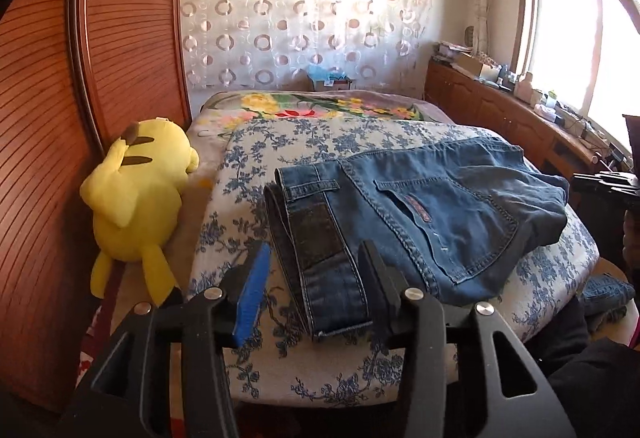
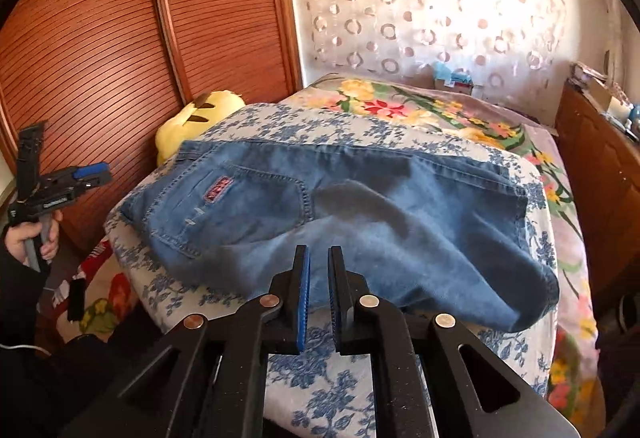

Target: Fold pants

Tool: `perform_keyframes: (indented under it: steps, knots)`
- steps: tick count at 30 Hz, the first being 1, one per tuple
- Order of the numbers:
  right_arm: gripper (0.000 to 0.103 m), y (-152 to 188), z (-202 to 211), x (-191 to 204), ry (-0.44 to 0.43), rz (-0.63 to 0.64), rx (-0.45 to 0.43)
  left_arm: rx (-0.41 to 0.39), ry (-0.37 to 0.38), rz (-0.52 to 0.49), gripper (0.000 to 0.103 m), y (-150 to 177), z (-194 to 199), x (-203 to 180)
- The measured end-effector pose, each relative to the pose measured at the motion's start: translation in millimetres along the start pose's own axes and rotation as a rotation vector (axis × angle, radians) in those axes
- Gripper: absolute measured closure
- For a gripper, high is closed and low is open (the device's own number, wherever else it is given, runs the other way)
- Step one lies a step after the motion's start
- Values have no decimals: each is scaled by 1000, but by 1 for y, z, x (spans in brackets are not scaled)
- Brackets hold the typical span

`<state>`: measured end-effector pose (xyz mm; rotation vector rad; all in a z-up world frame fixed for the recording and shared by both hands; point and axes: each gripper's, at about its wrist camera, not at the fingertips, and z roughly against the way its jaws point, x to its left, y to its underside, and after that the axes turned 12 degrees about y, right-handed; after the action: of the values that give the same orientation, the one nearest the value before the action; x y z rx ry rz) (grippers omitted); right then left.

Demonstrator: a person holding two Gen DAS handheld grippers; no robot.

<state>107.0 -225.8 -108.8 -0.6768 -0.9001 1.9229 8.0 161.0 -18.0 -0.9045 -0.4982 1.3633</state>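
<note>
The jeans (image 2: 340,206), mid-frame on the bed (image 2: 328,370), looked heavy and floppy (best gripped at the stiff waistband (image 1: 320,262)), with left claw (image 1: 316,278) spread wide and right claw (image 2: 319,278) slightly parted, both empty.

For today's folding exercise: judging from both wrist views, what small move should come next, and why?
Probably close the left gripper on the waistband: its jaws stand open astride it. The jeans lie bunched on the floral cushion, and the right gripper holds nothing.
</note>
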Motion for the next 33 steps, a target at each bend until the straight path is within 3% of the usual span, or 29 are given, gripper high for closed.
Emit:
perform_keyframes:
  steps: [5, 9, 15, 23, 25, 27, 33]
  knots:
    - [65, 11, -20, -2, -2, -11, -11, 3, -12, -7, 55, -8, -12, 2]
    - [65, 15, -47, 1, 7, -17, 6, 15, -14, -1, 55, -14, -28, 3]
    - [65, 41, -87, 5, 28, 15, 106, 38, -4, -12, 55, -19, -48, -3]
    - [65, 48, -87, 0, 12, -2, 79, 54, 42, -12, 55, -24, -69, -13]
    - [65, 47, -85, -1, 11, -6, 78, 54, 43, -20, 51, -27, -72, -17]
    - [65, 47, -80, -4, 7, -9, 72, 47, 69, -28, 24, -31, -74, -24]
    - [64, 39, -60, -20, 50, -15, 33, 33, 131, -70, 21, -45, -84, -51]
